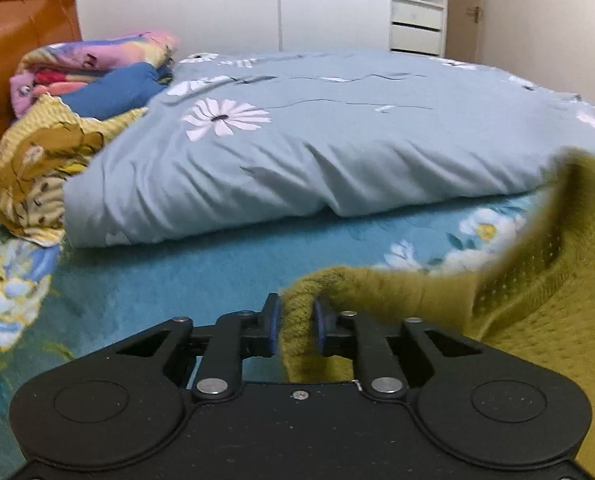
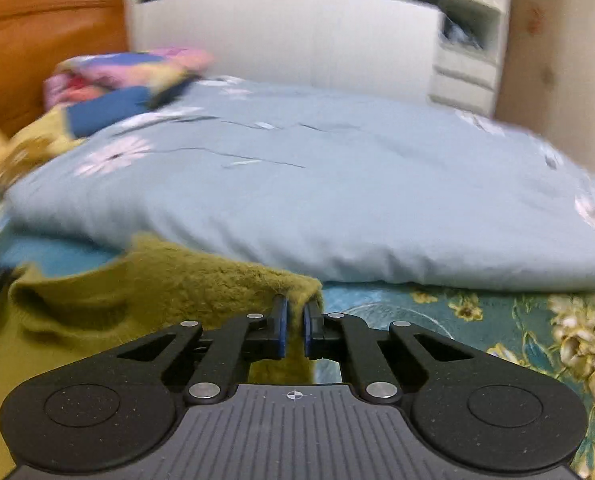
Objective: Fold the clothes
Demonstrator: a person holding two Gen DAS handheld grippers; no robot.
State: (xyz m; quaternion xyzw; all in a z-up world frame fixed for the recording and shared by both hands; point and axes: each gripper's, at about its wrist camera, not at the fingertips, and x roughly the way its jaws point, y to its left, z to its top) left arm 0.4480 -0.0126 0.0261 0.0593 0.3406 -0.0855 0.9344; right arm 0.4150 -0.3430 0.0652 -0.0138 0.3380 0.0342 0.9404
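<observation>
Above a floral bedsheet [image 1: 145, 280], the left gripper [image 1: 296, 322] and right gripper [image 2: 294, 326] each clenched an edge of an olive sweater [image 2: 193, 280], stretched between them before a grey duvet [image 1: 297, 152].

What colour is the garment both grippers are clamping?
Olive green, a fuzzy knit garment; clearest in the left wrist view.

The fuzzy olive-green knitted sweater [image 1: 537, 304] [image 2: 169, 280], ribbed at its hem and dotted with small holes in the knit, is lifted above the teal flowered bedsheet [image 1: 185, 276] [image 2: 437, 312], two bunched edges pulled up and its body sagging between them.
</observation>
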